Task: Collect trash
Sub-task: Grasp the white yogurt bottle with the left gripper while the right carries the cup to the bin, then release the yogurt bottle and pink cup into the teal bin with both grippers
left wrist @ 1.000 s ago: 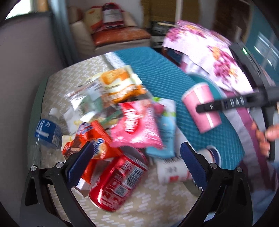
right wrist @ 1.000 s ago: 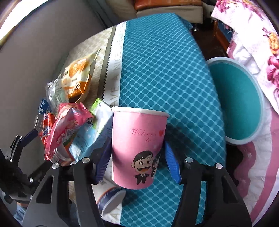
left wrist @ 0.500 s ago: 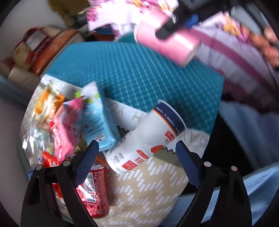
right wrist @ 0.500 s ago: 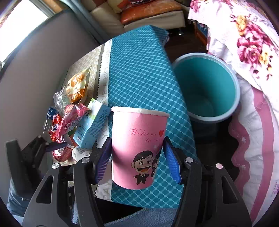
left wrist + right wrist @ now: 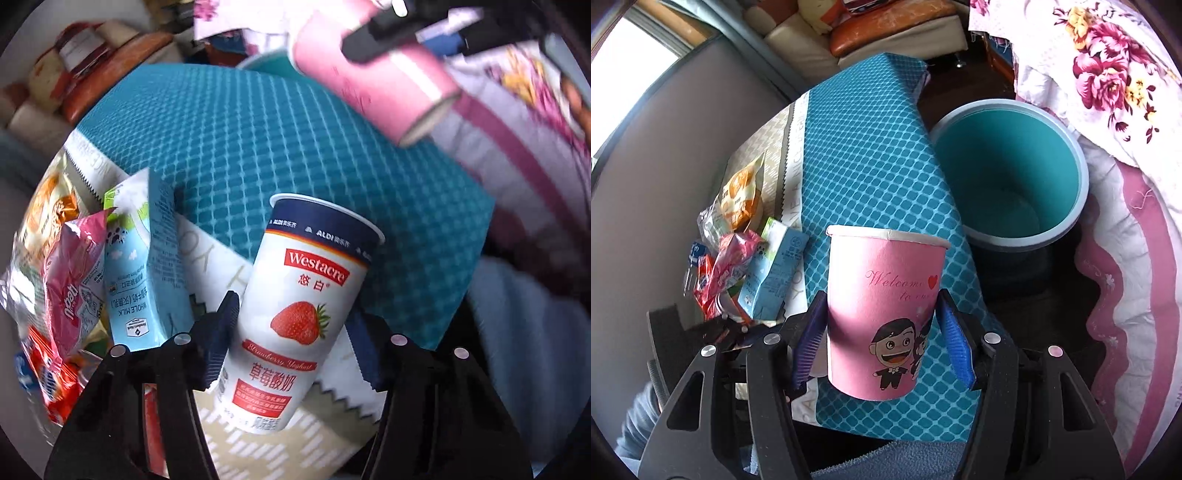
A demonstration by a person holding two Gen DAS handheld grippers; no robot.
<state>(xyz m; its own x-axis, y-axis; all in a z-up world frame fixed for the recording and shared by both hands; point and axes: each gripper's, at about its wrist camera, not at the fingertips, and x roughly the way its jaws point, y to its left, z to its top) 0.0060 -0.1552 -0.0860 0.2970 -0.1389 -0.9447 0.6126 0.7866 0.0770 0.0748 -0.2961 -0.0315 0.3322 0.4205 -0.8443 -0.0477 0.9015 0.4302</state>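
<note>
A white and navy strawberry yogurt cup (image 5: 306,306) lies tilted on the tablecloth between the blue pads of my left gripper (image 5: 291,325). The jaws are closing and both pads touch its sides. My right gripper (image 5: 882,314) is shut on an upright pink paper cup (image 5: 886,295) with cartoon figures, held in the air over the table's near edge. In the left wrist view the same pink cup (image 5: 369,66) shows blurred at the top right. A teal waste bin (image 5: 979,155) stands open on the floor just right of the table.
More trash lies in a heap left of the yogurt cup: a light blue milk carton (image 5: 136,273), a pink snack packet (image 5: 74,288), an orange wrapper (image 5: 48,206), a red packet (image 5: 51,384). A teal patterned tablecloth (image 5: 864,155) covers the table. Floral bedding (image 5: 1108,74) lies right of the bin.
My left gripper swung from the heap down over the yogurt cup and its jaws narrowed onto it. My right gripper carried the pink cup rightwards, bringing the whole bin into its view.
</note>
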